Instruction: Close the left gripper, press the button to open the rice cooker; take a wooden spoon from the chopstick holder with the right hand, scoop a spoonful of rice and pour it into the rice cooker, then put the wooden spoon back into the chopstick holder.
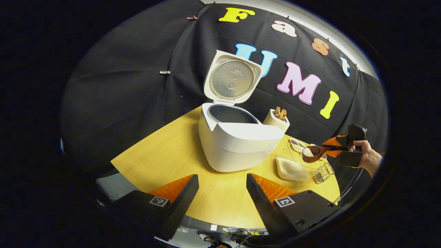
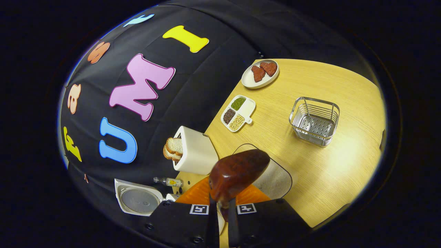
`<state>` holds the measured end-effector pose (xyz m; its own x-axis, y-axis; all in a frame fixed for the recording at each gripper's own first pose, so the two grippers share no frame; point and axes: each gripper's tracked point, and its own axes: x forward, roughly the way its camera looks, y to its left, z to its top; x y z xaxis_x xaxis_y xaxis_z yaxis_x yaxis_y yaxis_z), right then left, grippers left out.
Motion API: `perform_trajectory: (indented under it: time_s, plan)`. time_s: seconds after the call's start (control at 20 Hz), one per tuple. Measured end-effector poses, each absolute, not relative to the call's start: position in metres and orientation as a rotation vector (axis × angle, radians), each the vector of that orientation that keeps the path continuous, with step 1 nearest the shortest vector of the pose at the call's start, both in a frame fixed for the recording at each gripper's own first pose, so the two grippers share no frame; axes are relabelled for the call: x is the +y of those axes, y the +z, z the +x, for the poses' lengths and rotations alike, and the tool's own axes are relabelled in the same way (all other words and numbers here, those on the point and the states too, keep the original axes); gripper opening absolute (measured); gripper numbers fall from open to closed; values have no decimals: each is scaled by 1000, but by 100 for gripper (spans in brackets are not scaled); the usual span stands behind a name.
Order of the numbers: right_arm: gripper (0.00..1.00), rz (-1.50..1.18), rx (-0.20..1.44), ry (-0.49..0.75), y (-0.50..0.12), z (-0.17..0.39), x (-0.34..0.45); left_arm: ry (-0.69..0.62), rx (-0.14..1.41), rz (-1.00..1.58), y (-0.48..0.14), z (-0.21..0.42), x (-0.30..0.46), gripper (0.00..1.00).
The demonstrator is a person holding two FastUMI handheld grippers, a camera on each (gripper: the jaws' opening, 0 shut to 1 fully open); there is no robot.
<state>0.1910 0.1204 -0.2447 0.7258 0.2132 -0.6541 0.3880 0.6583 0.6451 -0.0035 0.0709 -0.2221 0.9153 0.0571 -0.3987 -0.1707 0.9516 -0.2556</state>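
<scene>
Left claw [image 1: 222, 193]: we see its two fingers wide apart, low in the left gripper view.
Right claw [image 2: 223, 215]: clamped on the brown wooden spoon [image 2: 237, 174] holding rice.
White rice cooker [image 1: 237, 141]: middle of the left gripper view, lid up.

Left gripper [image 1: 222, 193]: black housing, square coded markers, screws. Right gripper [image 2: 223, 210]: same markers, black cable trailing below.
</scene>
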Motion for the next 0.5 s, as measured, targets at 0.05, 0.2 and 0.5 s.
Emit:
perform_trajectory:
  time_s: [0.05,0.2,0.5]
  plan:
    - [15,885,775,-109,-239,191,123,133,389,-296,-220,-4,77,96]
    - [15,951,767,-88,-221,192,140,167,349,-329,-211,-8,94,96]
    - [14,1063,804,-7,-195,190,202,220,305,-344,-200,-15,123,96]
